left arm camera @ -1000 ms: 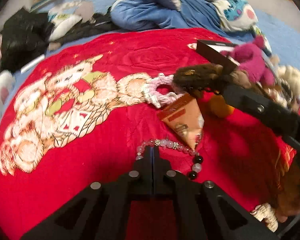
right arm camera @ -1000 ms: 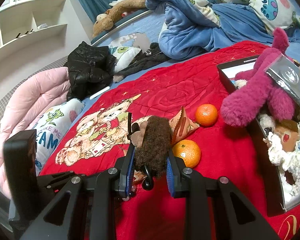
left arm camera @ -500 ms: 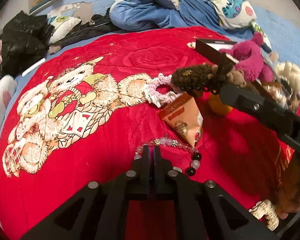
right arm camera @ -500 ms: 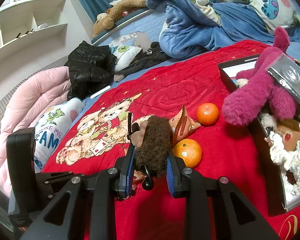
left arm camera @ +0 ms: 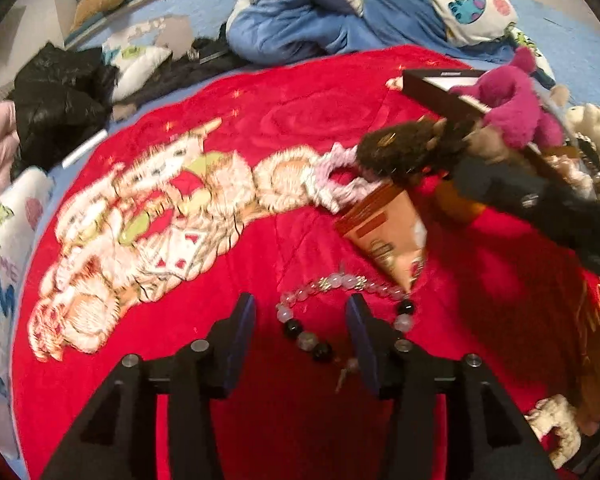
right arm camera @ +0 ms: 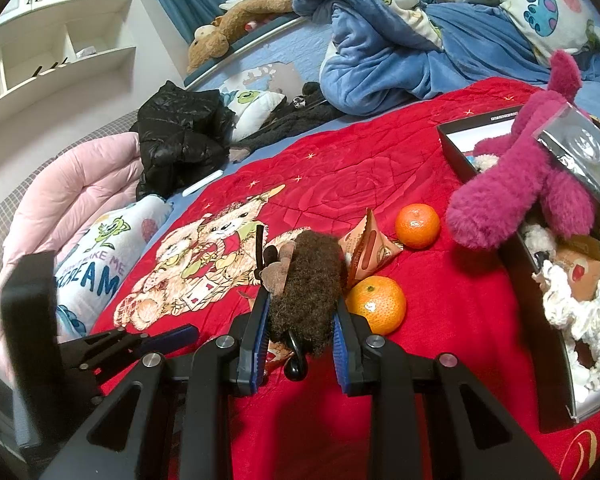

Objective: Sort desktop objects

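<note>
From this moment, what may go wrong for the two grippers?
1. The left gripper is open around only part of the bead bracelet; closing here might pinch one strand, or the beads may slip.
2. The snack packet touches the bracelet, so lifting could drag it.
3. The brown plush toy in the right gripper sticks out far and may catch the box.

Readable text sits on the white cartoon-print pillow [right arm camera: 100, 264] at the red blanket's edge: right wrist view gives "MAKE ME" above "SCREAM" in blue capitals; a word before "MAKE" is cut off. Left wrist view catches the same pillow [left arm camera: 4, 248] partly, showing only "KE ME" and "AM". The black box [right arm camera: 504, 116] rim carries a small white label, too small to read. Printing on the orange snack packet [left arm camera: 388, 236] is blurred, illegible.
</note>
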`<state>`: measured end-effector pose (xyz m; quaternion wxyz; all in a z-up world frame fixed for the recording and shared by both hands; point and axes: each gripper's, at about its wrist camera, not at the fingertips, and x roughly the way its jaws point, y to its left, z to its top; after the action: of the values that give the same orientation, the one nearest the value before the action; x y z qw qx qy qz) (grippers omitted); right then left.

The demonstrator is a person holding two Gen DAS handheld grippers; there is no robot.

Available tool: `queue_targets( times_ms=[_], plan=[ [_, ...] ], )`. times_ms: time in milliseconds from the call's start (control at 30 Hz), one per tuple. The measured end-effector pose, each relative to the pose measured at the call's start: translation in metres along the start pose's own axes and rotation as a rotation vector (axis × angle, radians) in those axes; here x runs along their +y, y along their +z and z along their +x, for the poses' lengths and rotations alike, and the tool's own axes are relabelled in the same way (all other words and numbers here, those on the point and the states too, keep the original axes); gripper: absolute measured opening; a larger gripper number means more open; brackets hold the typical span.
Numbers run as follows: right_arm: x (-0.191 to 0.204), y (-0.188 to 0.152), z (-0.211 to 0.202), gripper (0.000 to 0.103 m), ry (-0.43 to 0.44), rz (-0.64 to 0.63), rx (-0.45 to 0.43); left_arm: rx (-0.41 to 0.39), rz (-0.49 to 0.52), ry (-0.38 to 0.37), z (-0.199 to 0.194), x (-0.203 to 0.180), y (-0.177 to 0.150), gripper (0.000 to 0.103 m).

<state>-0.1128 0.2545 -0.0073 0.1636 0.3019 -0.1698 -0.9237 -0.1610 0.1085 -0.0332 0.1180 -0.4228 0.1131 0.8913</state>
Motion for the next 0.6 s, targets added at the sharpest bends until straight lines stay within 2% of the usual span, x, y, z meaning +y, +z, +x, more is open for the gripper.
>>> queue_targets(
  times_ms=[67, 100, 133, 200, 600],
  plan=[
    [0.0, 0.0, 0.0, 0.026, 0.0, -0.001, 0.0, -0.008, -0.027, -0.03, 0.002, 0.006, 0.0, 0.048],
    [0.0, 0.0, 0.0, 0.026, 0.0, 0.0, 0.0, -0.006, -0.045, -0.046, 0.003, 0.01, -0.001, 0.043],
    [0.0, 0.0, 0.0, 0.026, 0.0, 0.0, 0.0, -0.016, -0.062, -0.049, 0.003, 0.013, -0.001, 0.024],
    [-0.001, 0.0, 0.0, 0.026, 0.0, 0.002, 0.0, -0.017, -0.083, -0.058, 0.003, 0.017, -0.002, 0.011],
    [0.001, -0.002, -0.001, 0.026, 0.001, -0.001, -0.001, -0.047, -0.099, -0.031, -0.005, 0.016, 0.0, 0.009]
  ],
)
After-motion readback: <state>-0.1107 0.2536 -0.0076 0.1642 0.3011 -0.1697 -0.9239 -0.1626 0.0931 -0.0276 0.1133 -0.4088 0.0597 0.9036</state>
